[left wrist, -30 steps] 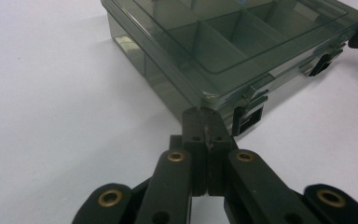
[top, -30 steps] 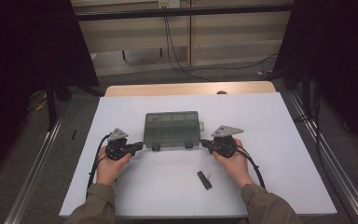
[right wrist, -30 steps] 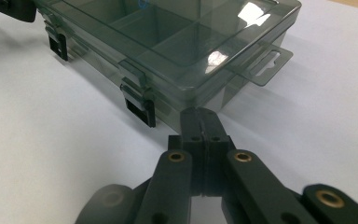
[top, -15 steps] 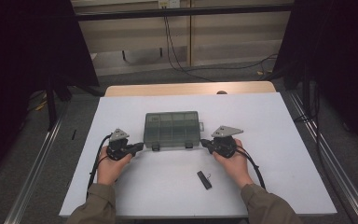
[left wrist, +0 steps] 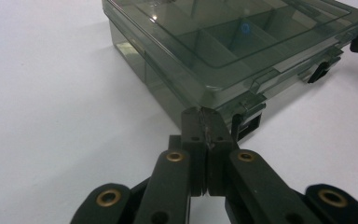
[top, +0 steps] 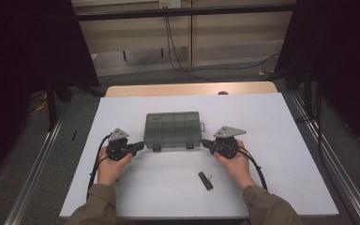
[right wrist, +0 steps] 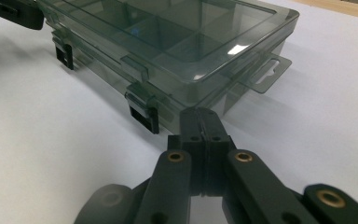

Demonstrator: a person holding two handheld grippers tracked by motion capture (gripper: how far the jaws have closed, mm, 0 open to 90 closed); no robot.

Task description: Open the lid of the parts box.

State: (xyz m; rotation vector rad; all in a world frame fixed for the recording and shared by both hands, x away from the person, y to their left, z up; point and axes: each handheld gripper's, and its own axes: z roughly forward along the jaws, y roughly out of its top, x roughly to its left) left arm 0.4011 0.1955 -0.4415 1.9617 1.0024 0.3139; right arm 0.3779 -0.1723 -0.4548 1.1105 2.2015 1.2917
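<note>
Table (top: 281,140): white top, widest thing in the high view; a bare wood strip runs along its 12 o'clock edge.
Box (top: 173,130): smoky see-through case with a shut lid, lying flat a little to 12 o'clock of the table's middle; dividers show through the lid as a row of cells.
Box, seen from the left gripper view (left wrist: 233,42): fills the 12 to 2 o'clock part, one near corner pointing at the jaws.
Box, seen from the right gripper view (right wrist: 168,42): fills the 10 to 1 o'clock part; a flat hang tab sticks out of its end toward 3 o'clock.
Left hand (top: 108,166): comes in from 6 o'clock, at 8 o'clock of the box, holding the left gripper.
Right hand (top: 236,164): comes in from 6 o'clock, at 4 o'clock of the box, holding the right gripper.
Left gripper (top: 141,145): jaws pressed together with nothing between them; tips at the box's near left corner. Whether they touch it I cannot tell.
Right gripper (top: 204,142): jaws pressed together, nothing pinched; tips at the box's near right corner, contact unclear.
Latches (right wrist: 144,114): two dark clips on the box's near side, both folded down.
Bar (top: 205,180): small black piece lying loose on the table at 5 o'clock of the box, well apart from it, near the right hand.
</note>
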